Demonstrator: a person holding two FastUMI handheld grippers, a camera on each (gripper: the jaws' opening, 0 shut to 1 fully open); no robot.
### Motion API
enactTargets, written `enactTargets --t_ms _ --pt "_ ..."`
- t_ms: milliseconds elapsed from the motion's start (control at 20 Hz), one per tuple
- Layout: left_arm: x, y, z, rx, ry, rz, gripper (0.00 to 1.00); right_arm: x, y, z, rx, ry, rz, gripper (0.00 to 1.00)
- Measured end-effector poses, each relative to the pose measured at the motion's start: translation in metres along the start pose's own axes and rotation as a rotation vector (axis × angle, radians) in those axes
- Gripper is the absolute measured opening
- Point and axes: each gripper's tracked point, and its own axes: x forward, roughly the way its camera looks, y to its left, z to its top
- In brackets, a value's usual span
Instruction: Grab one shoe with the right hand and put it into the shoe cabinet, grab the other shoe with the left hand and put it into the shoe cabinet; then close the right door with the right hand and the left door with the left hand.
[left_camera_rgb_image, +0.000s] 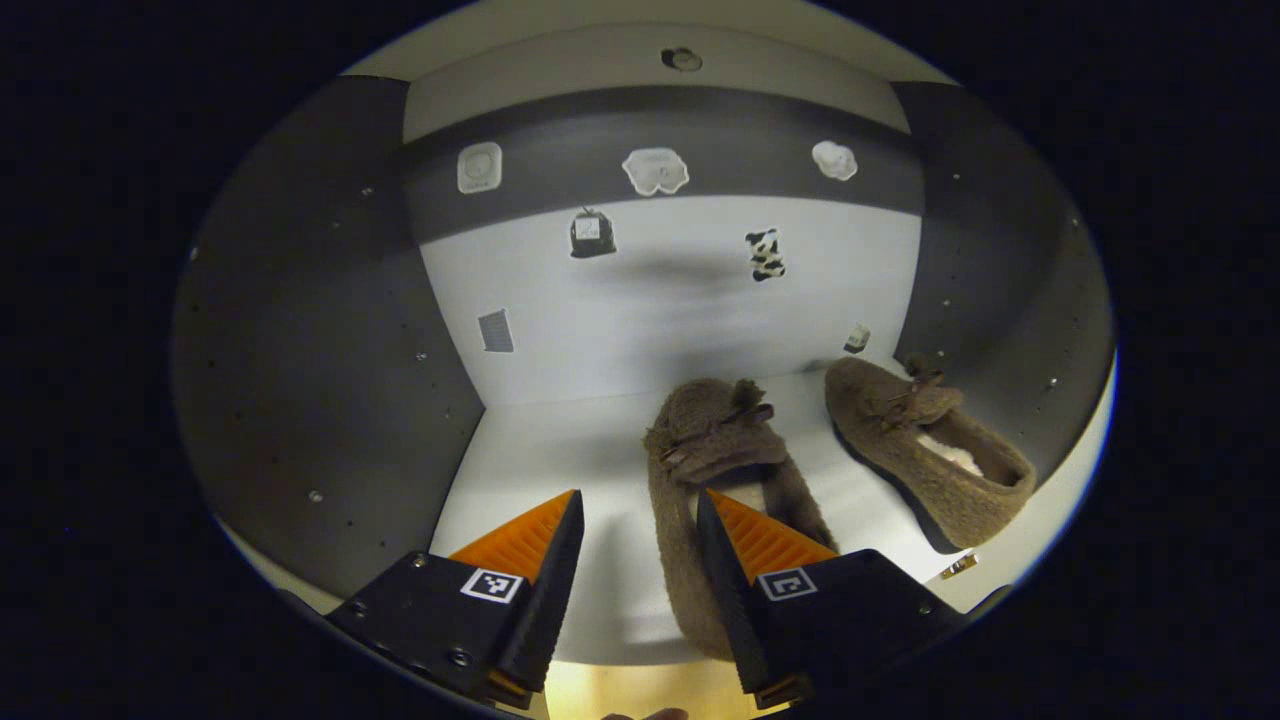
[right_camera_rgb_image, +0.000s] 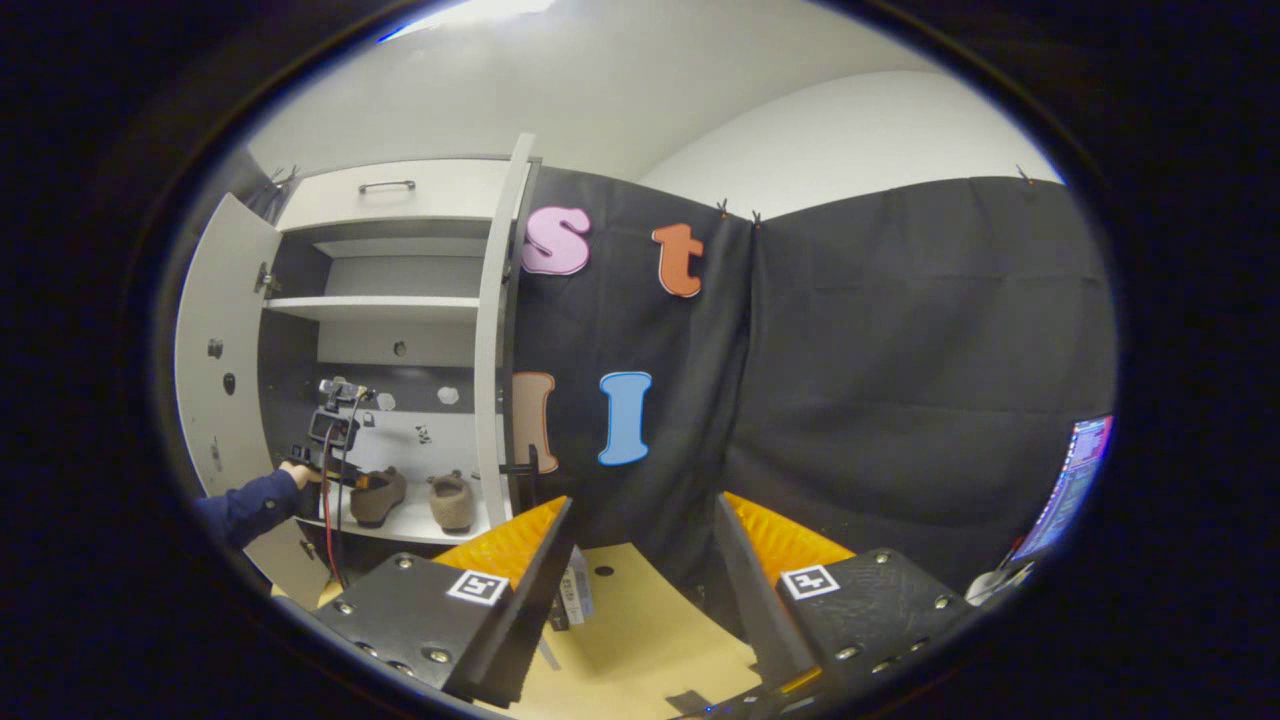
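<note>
Both brown shoes sit on the shoe cabinet's white shelf (left_camera_rgb_image: 560, 440): 1 shoe (left_camera_rgb_image: 715, 470) near the shelf's front edge, the other shoe (left_camera_rgb_image: 925, 450) beside the cabinet's side wall. Left claw (left_camera_rgb_image: 640, 520) gapes, gripping nothing, at the first shoe's heel. Right claw (right_camera_rgb_image: 640, 525) gapes empty above the yellow surface (right_camera_rgb_image: 640, 620), away from the cabinet. Both doors stand open.

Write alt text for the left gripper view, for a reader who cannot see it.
Two brown fuzzy slippers sit on the white shelf inside the shoe cabinet: the nearer slipper lies just ahead of the open left gripper, partly behind its right finger, and the other slipper lies by the right wall. Small stickers dot the back wall.
</note>
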Motion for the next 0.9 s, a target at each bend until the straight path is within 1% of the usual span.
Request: enactTargets --t_ms 100,200,300,450,500,550,650,700,800,900 --pt "-0.027 -0.006 0.011 -0.001 -0.087 -0.025 0.71 0.005 0.003 -0.004 0.0 0.015 0.007 0.84" --pt "-0.058 -0.014 0.019 0.001 -0.148 -0.062 0.71 0.009 0.004 -0.009 0.002 0.035 0.023 0.84" --pt "-0.091 -0.02 0.027 -0.02 -0.208 -0.093 0.71 0.014 0.009 -0.012 0.022 0.047 0.048 0.84" --pt "-0.146 -0.037 0.04 -0.046 -0.316 -0.166 0.7 0.026 0.02 -0.021 0.054 0.066 0.079 0.84" --pt "-0.16 -0.042 0.043 -0.035 -0.332 -0.189 0.71 0.03 0.023 -0.024 0.062 0.076 0.087 0.91" --pt "-0.174 -0.046 0.043 -0.021 -0.342 -0.209 0.72 0.033 0.028 -0.026 0.068 0.084 0.103 0.95" --pt "-0.201 -0.05 0.047 -0.005 -0.366 -0.237 0.75 0.041 0.032 -0.028 0.067 0.095 0.122 0.96" --pt "-0.214 -0.051 0.048 -0.003 -0.383 -0.246 0.8 0.045 0.033 -0.028 0.062 0.099 0.13 0.94" --pt "-0.238 -0.05 0.049 -0.002 -0.399 -0.258 0.95 0.051 0.033 -0.029 0.049 0.102 0.137 0.94" --pt "-0.26 -0.047 0.048 -0.009 -0.409 -0.264 1.0 0.061 0.041 -0.029 0.042 0.107 0.159 0.94"
